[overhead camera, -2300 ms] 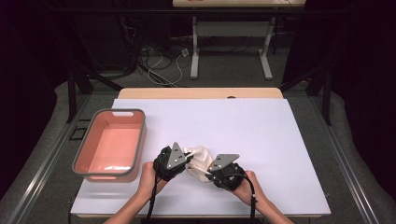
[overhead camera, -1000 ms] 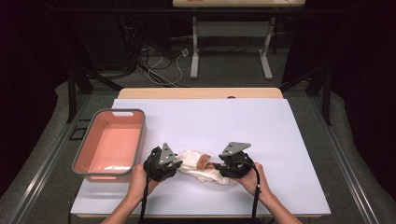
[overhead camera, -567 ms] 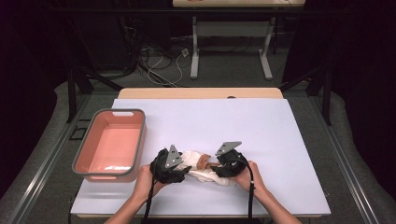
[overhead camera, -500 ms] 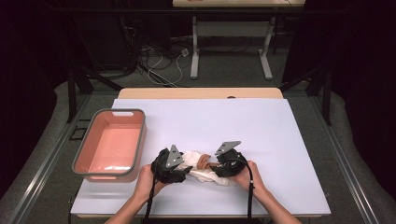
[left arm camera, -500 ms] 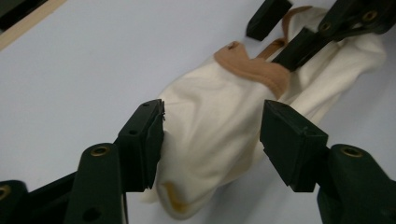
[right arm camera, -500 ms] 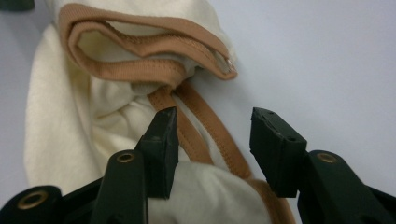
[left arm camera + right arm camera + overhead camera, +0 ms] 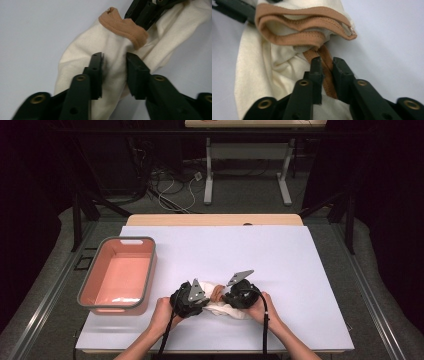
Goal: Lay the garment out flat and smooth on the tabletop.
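A cream cloth garment (image 7: 226, 310) with tan trim lies bunched on the white table sheet (image 7: 260, 255) near the front edge. My left gripper (image 7: 204, 301) is at its left end. In the left gripper view its jaws (image 7: 114, 65) have just been closing and pinch a fold of the cream cloth (image 7: 82, 50). My right gripper (image 7: 229, 300) is at the right end. Its jaws (image 7: 327, 65) have just been closing too and now grip the tan strap (image 7: 328, 83) below the tan-edged opening (image 7: 307, 37). Each gripper view also shows the other gripper's black jaws at its top.
A pink bin with a grey rim (image 7: 150, 270) stands at the left of the table, with a little pale material lying in its near end. The white sheet stretches away behind and to the right of the garment. Table legs and cables are on the floor beyond.
Both grippers have moved inward toward each other and lower onto the garment. The cloth between them is more bunched, and both pairs of jaws have closed on it.
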The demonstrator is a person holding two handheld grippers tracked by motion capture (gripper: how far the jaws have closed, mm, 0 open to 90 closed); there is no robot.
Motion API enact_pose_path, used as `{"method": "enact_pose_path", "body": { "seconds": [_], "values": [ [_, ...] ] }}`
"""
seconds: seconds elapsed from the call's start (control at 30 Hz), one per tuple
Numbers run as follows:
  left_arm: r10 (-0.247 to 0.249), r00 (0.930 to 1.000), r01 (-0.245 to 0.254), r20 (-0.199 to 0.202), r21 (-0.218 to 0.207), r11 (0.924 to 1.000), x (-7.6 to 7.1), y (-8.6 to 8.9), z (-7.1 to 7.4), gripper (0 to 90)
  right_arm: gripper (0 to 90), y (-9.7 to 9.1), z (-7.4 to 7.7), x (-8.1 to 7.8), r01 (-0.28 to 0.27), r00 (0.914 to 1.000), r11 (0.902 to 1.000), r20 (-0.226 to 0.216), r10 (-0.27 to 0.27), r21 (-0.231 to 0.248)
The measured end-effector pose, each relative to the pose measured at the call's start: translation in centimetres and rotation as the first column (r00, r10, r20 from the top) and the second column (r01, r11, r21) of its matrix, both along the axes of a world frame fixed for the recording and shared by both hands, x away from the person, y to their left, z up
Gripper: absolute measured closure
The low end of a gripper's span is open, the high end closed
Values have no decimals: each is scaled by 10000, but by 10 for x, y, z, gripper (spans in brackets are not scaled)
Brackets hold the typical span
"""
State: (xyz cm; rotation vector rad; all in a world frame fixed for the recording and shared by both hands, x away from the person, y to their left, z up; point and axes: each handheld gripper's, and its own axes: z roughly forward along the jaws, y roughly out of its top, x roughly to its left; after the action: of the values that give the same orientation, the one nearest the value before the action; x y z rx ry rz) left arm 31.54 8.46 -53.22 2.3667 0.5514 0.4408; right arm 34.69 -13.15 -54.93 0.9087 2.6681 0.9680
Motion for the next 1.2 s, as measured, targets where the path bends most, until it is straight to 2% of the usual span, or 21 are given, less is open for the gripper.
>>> {"method": "enact_pose_path", "body": {
  "seconds": [0.03,0.07,0.17,0.2,0.23,0.27,0.37,0.43,0.5,0.53,0.6,0.63,0.67,0.73,0.83,0.97,1.0,1.07,1.1,1.2],
  "values": [
    [85,10000,-85,-11,-118,9999,1,1,0,778,836,0,0,-1,19,10000,10000,-98,-19,-4],
    [85,10000,-85,-11,-118,9999,1,1,0,801,846,0,1,-2,75,9999,10000,-123,-75,-29],
    [245,9997,-246,-25,-508,9984,1,5,2,826,858,2,1,-2,-112,9999,9999,101,112,-26],
    [304,9995,-301,43,-587,9978,2,6,3,834,863,2,3,-5,-45,9996,9998,260,50,-192],
    [479,9988,-466,124,-892,9949,2,8,5,836,863,2,5,-6,-18,9995,9998,320,25,-219],
    [479,9988,-466,124,-892,9949,2,8,5,837,863,2,5,-6,-18,9995,9998,320,25,-219],
    [781,9966,-739,262,-1328,9884,4,14,10,836,864,-2,13,-10,69,9973,9997,737,-52,-233],
    [879,9955,-821,351,-1402,9867,5,15,11,836,863,-6,17,-12,175,9955,9995,934,-150,-257],
    [1212,9920,-1143,363,-1533,9815,10,17,14,836,863,-12,21,-14,331,9936,9991,1092,-300,-271],
    [1212,9920,-1143,363,-1533,9815,10,17,14,835,863,-12,21,-14,331,9936,9991,1092,-300,-271],
    [1385,9895,-1309,409,-1520,9797,15,18,16,835,863,-20,25,-17,660,9911,9971,1182,-612,-374],
    [1554,9872,-1480,347,-1601,9759,16,17,16,835,863,-22,26,-18,777,9891,9961,1287,-716,-427],
    [1793,9832,-1722,329,-1554,9727,20,17,15,834,863,-25,26,-18,788,9881,9958,1358,-717,-474],
    [1871,9821,-1815,236,-1500,9719,22,18,15,833,863,-26,27,-19,933,9862,9942,1419,-849,-533],
    [2162,9760,-2112,248,-1309,9686,26,17,12,829,862,-31,29,-19,1163,9824,9909,1544,-1047,-679],
    [2501,9682,-2484,38,-1051,9629,33,16,4,818,858,-35,28,-18,1316,9825,9870,1447,-1175,-922],
    [2551,9669,-2535,35,-1023,9619,35,16,2,806,853,-35,23,-17,1295,9855,9854,1240,-1156,-1109],
    [2600,9656,-2597,-91,-897,9615,36,17,-1,797,848,-35,20,-15,1241,9874,9843,1138,-1099,-1258],
    [2633,9646,-2636,-147,-928,9602,36,17,-2,768,829,-34,16,-13,1232,9897,9834,890,-1119,-1332],
    [2674,9635,-2673,-106,-864,9597,35,21,0,725,784,-36,16,-12,1189,9905,9842,844,-1084,-1314]
  ]
}}
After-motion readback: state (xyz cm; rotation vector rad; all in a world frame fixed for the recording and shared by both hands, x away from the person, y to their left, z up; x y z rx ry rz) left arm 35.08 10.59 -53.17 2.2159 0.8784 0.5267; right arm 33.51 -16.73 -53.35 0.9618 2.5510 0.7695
